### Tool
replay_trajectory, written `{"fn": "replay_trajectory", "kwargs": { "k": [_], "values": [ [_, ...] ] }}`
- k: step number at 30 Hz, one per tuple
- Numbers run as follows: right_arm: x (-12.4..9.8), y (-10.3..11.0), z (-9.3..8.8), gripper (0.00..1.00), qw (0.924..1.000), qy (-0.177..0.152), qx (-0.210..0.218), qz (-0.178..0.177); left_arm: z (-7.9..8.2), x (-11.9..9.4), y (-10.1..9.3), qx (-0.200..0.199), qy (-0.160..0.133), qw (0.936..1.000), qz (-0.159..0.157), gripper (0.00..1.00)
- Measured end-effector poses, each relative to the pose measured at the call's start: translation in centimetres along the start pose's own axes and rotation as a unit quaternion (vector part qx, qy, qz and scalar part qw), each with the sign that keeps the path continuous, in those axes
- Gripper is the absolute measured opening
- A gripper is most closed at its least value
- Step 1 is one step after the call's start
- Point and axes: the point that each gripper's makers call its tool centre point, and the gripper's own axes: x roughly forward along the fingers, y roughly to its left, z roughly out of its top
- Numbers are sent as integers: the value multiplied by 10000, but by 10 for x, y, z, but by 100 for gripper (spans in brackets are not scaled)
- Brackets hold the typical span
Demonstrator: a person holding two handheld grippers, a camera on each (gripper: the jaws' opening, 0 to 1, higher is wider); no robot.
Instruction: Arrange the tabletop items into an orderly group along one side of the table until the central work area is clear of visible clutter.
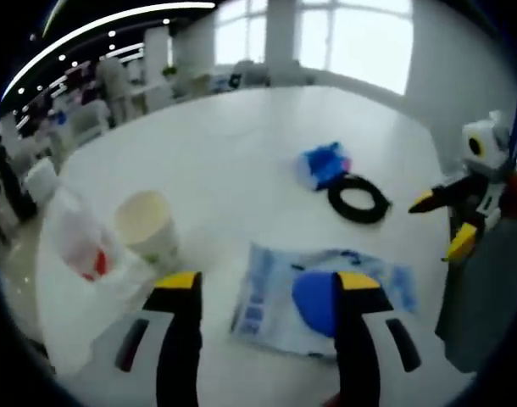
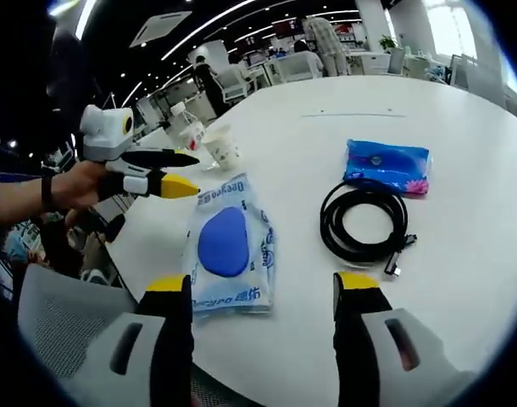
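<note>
Two grippers are seen: the left gripper [image 1: 267, 284] and the right gripper [image 2: 263, 287]. On the white table [image 2: 462, 119], one pale-blue pouch with a blue oval [image 2: 230, 246], one coiled black cable [image 2: 364, 220], one small blue packet [image 2: 387, 164] and one paper cup [image 2: 222, 146] are counted. One crumpled plastic bag [image 1: 76, 242] is counted beside the cup. One hand [image 2: 79, 185] is seen on the left gripper.
</note>
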Motion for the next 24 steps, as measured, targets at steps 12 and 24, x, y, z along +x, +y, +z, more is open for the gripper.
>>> {"fn": "replay_trajectory", "kwargs": {
  "k": [12,24],
  "values": [
    [17,15,-29,59,9991,404,111,-61,-15,27,8,-64,352,9993,-96,55],
    [34,19,-44,51,9968,683,411,-110,-34,33,15,-75,688,9974,-183,41]
  ]
}}
